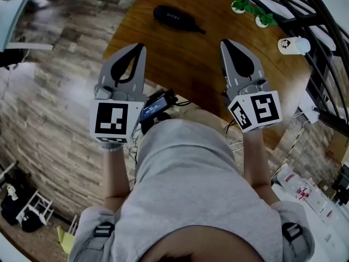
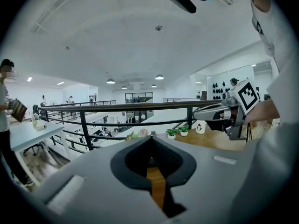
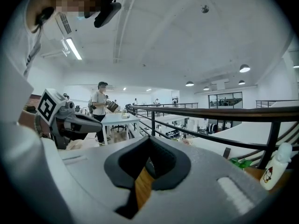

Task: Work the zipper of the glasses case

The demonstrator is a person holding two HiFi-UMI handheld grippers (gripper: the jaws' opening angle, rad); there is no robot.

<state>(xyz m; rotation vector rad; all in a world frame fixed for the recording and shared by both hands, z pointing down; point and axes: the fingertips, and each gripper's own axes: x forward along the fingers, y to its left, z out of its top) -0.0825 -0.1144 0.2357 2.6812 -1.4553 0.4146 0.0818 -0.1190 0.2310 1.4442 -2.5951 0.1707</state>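
Here is what I think could go wrong. My left gripper (image 1: 140,47) and my right gripper (image 1: 224,42) both have their jaws shut tight, with nothing in them. If I push one down at the glasses case (image 1: 175,18) like that, I might just bump it. Then it could slide off toward the far edge of the bench (image 1: 185,72).

The zipper pull is too small for me to make out from here, so I could miss it and pinch the case. If one gripper pulls and the other does not hold the case down, the whole case may drag along.

The case lies near the far edge, well apart from both grippers. They hang over the near edge, and the case is ahead and between them.
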